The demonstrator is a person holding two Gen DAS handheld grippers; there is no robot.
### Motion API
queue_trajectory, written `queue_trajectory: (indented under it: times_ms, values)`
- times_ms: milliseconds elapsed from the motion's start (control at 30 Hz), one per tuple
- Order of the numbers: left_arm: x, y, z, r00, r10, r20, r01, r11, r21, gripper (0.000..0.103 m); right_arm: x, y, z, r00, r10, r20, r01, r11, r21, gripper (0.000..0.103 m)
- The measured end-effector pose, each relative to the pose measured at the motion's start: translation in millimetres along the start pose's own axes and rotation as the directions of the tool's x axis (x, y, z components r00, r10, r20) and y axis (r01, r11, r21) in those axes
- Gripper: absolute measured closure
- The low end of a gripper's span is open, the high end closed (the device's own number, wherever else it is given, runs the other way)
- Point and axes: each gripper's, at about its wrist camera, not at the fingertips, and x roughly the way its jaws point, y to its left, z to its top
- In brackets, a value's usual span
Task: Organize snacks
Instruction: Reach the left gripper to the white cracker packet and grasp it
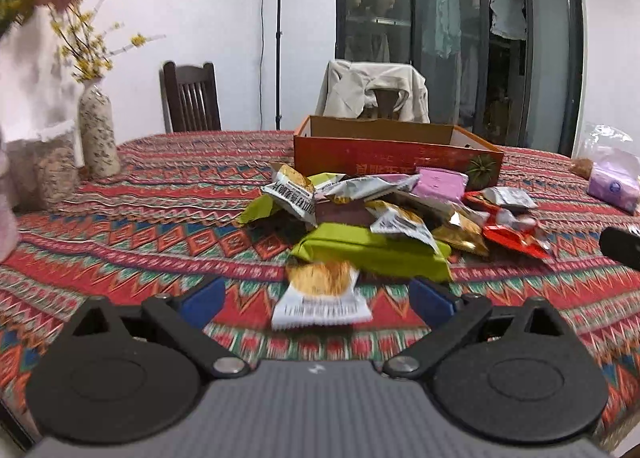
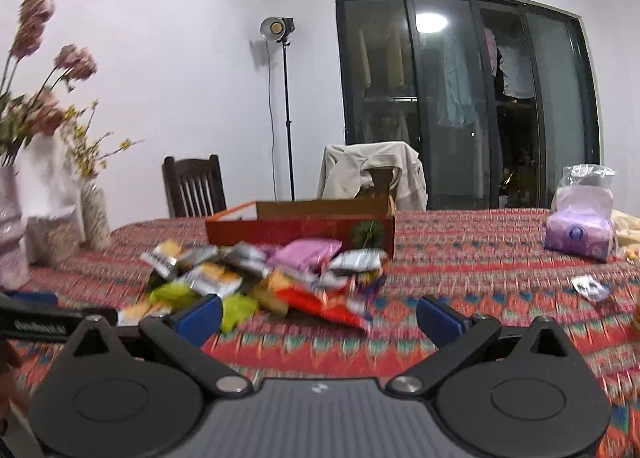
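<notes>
The snacks (image 1: 376, 214) sit in a loose pile in the middle of the tablecloth (image 1: 160, 218), right in front of the orange box (image 1: 396, 156). One white-and-gold packet (image 1: 322, 294) lies apart from the heap on the near side, between the fingers of the left gripper (image 1: 318, 300). Those jaws are spread wide with the packet in the gap, and neither blue pad touches it, so nothing is gripped yet. My guess is it's lined up like that to grab that stray one first, since it's the easiest to get at.

The right gripper (image 2: 320, 312) is wide open too and holds nothing. It hovers on the pile's right side with only the red wrapper (image 2: 320, 306) reaching into its gap.

The box is open-topped and looks like the obvious place to put everything. From these low angles only the inner back wall shows, so I can't tell if anything's in it.

Further out: a purple tissue pack (image 2: 580, 232) at the right, a loose silvery wrapper (image 2: 592, 287) near it, and a vase (image 1: 98, 130) of flowers on the left.
</notes>
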Motion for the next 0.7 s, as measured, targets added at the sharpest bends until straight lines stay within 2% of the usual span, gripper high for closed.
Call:
queue_trajectory:
  times_ms: [67, 167, 300, 333, 367, 533, 633, 667, 700]
  values:
    - [18.5, 1.5, 6.9, 0.999, -0.005, -0.037, 0.005, 1.0, -0.01, 0.016, 17.6, -4.5, 9.6, 1.0, 0.005, 0.0, -0.005, 1.0, -0.001, 0.0]
    - [38.4, 4.4, 10.0, 0.996, -0.022, -0.09, 0.019, 0.999, -0.032, 0.021, 44.2, -13.1, 19.8, 0.999, 0.004, 0.034, -0.004, 1.0, 0.013, 0.0]
    - [56.0, 7.4, 10.8, 0.99, -0.038, -0.137, 0.032, 0.998, -0.048, 0.032, 91.8, -24.0, 38.0, 0.997, -0.028, -0.075, 0.03, 0.999, 0.021, 0.0]
    - [60.7, 8.0, 10.1, 0.988, -0.043, -0.15, 0.036, 0.998, -0.05, 0.043, 107.3, -29.1, 42.9, 0.993, -0.02, -0.116, 0.025, 0.999, 0.041, 0.0]
    - [64.7, 8.3, 10.0, 0.986, -0.044, -0.161, 0.037, 0.998, -0.05, 0.052, 118.7, -32.8, 45.0, 0.99, -0.009, -0.138, 0.017, 0.998, 0.055, 0.003]
    - [65.4, 4.0, 8.4, 0.988, -0.053, -0.142, 0.05, 0.998, -0.025, 0.056, 183.1, -39.3, 50.9, 0.973, -0.036, -0.227, 0.043, 0.999, 0.026, 0.019]
    - [64.1, 1.6, 8.5, 0.989, -0.049, -0.139, 0.048, 0.999, -0.011, 0.057, 205.0, -41.7, 47.2, 0.962, -0.017, -0.272, 0.032, 0.998, 0.049, 0.039]
    - [63.4, 1.2, 8.3, 0.989, -0.051, -0.138, 0.051, 0.999, -0.009, 0.057, 209.6, -43.2, 45.4, 0.958, -0.01, -0.285, 0.028, 0.998, 0.057, 0.049]
    - [62.7, 0.9, 8.1, 0.989, -0.052, -0.136, 0.052, 0.999, -0.008, 0.057, 213.4, -43.4, 43.5, 0.956, -0.009, -0.292, 0.027, 0.998, 0.056, 0.049]
